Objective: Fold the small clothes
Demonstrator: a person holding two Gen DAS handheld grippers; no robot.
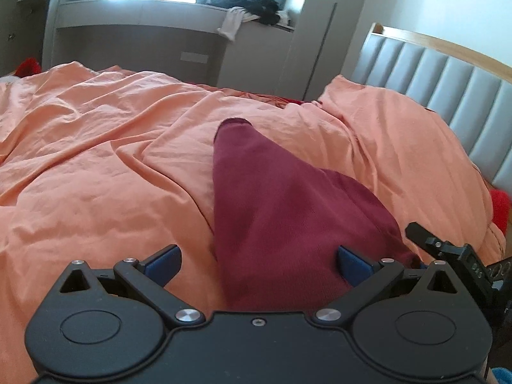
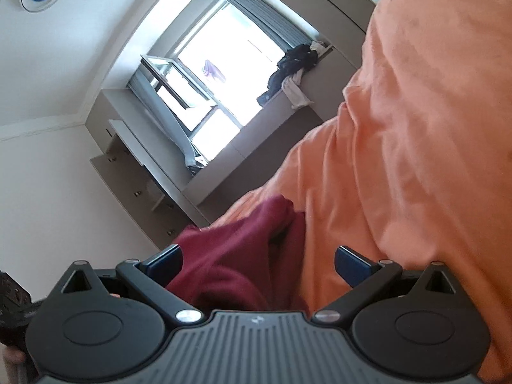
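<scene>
A dark red garment lies on the orange bedcover, stretching away from me in the left wrist view. My left gripper is open, its blue pads on either side of the garment's near end. In the tilted right wrist view the same red garment lies bunched on the orange bedcover. My right gripper is open, with the cloth between its pads. Part of the right gripper shows at the lower right of the left wrist view.
A grey padded headboard stands at the right. A grey window ledge at the back holds a pile of dark clothes. An orange pillow lies near the headboard. Something red lies at the bed's right edge.
</scene>
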